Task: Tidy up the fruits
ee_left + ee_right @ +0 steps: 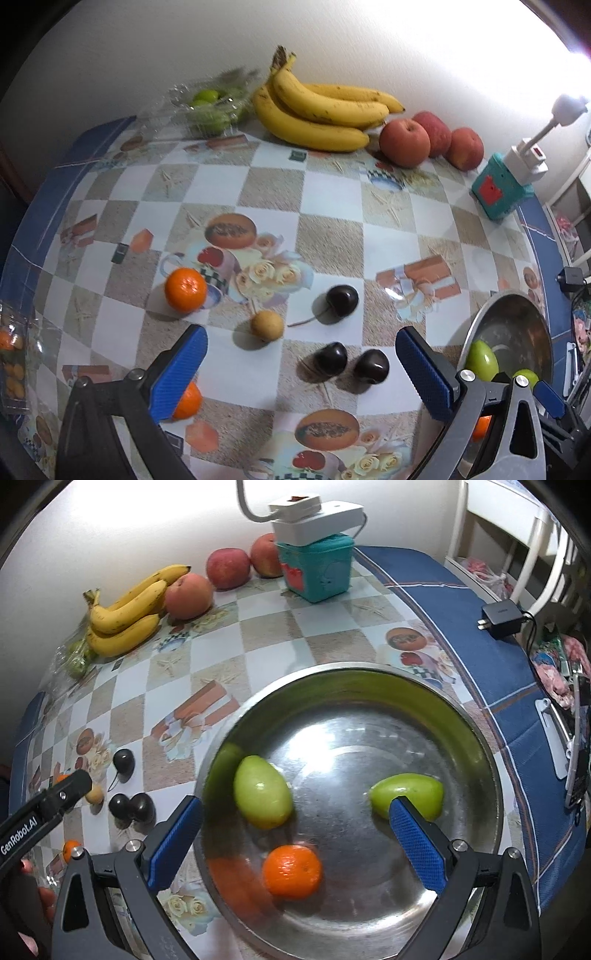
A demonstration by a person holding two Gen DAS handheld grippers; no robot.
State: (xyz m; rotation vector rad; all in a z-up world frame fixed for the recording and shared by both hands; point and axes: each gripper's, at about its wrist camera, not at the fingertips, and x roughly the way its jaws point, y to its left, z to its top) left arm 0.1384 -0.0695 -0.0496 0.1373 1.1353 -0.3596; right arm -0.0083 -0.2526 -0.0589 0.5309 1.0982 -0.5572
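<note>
Fruits lie scattered on the counter: three dark plums, a small tan fruit and two oranges, with bananas and apples by the wall. The metal bowl holds two green fruits and an orange. The left tongs gape wide above the plums, holding nothing. The right tongs hang equally wide over the bowl, also empty.
</note>
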